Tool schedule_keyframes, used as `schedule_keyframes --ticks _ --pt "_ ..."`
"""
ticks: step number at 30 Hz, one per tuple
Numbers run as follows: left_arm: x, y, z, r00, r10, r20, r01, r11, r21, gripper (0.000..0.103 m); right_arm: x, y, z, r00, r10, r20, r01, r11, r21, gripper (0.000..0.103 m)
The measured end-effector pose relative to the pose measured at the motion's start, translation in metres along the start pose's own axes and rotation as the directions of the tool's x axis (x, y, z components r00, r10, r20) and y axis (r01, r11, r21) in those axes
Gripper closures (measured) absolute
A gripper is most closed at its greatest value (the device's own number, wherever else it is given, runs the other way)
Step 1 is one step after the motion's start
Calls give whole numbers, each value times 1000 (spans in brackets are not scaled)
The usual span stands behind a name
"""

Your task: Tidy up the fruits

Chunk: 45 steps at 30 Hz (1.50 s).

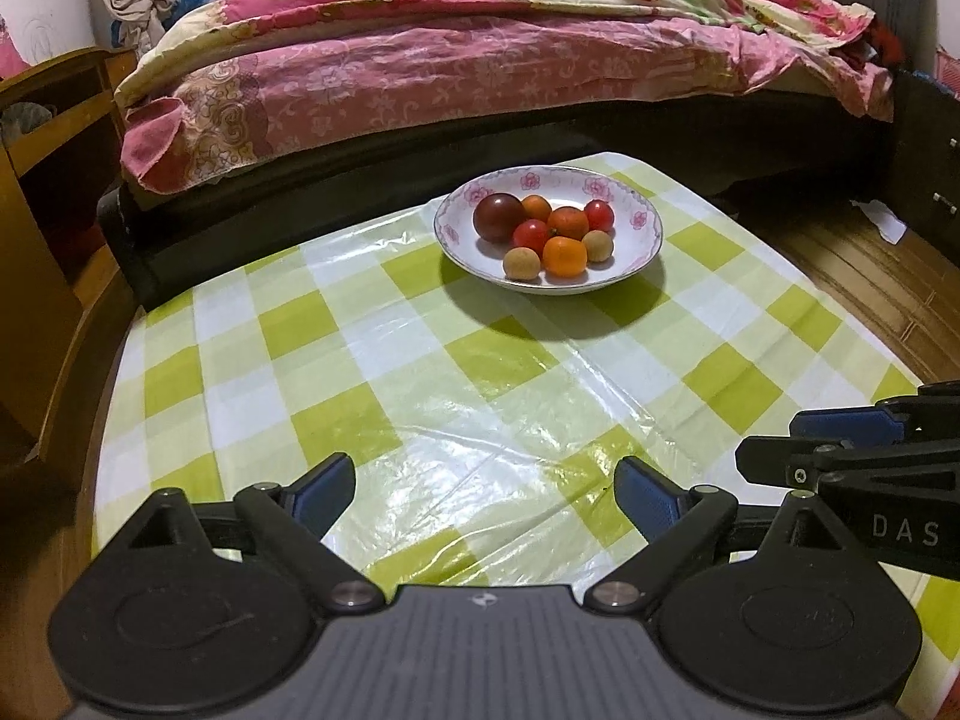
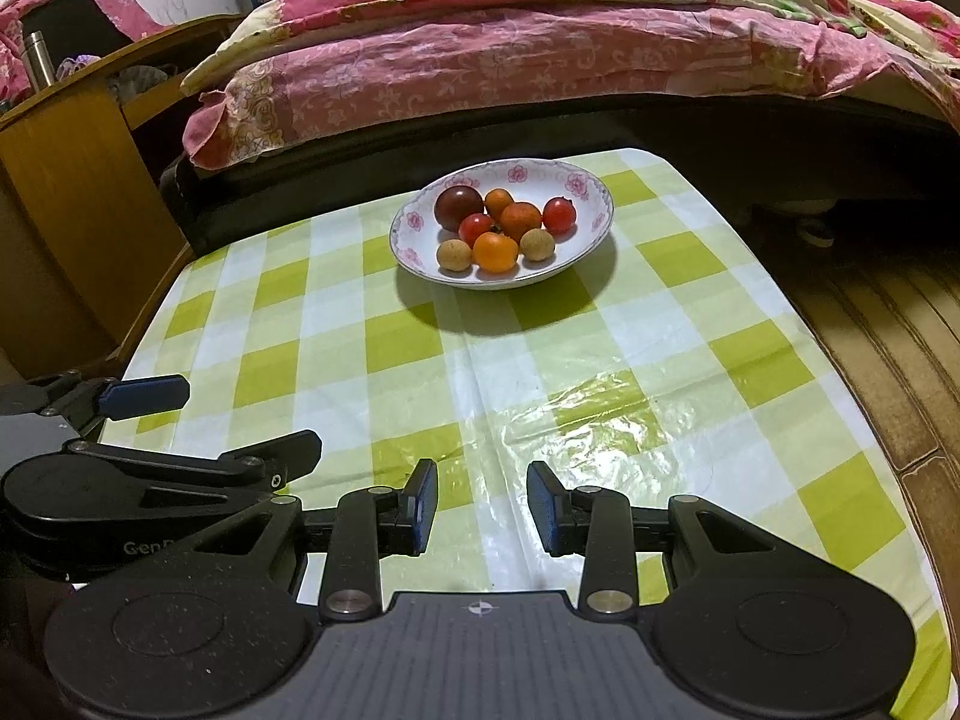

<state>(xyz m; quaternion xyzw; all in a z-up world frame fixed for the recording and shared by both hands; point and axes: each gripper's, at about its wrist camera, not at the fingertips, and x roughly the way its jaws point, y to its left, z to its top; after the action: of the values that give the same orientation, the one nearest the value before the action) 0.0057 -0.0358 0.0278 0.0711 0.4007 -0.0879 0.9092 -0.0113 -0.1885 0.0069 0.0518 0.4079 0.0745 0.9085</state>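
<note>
While both tools hold nothing, the left tool (image 1: 485,489) gapes wide and the right tool (image 2: 482,501) stands narrower; the floral-rimmed bowl (image 1: 642,240), upper centre on the checked table (image 1: 360,396), holds round fruits (image 1: 549,231): dark red, red, orange, tan.

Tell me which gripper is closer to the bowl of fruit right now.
Neither clearly. The left gripper and right gripper are both open, side by side over the table's near edge, well short of the bowl. It lies slightly right of the left gripper's line, slightly left of the right's.
</note>
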Motion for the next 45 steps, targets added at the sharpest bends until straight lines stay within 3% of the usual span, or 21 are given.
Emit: schedule_keyframes --ticks 23,45 --pt "7 -3 -3 998 -3 -62 3 1000 -14 2 1 0 -3 1000 -6 -22 6 1000 5 72" --pt "5 -5 -6 999 20 -41 -19 1000 9 2 4 0 -5 999 -11 -30 11 1000 4 71"
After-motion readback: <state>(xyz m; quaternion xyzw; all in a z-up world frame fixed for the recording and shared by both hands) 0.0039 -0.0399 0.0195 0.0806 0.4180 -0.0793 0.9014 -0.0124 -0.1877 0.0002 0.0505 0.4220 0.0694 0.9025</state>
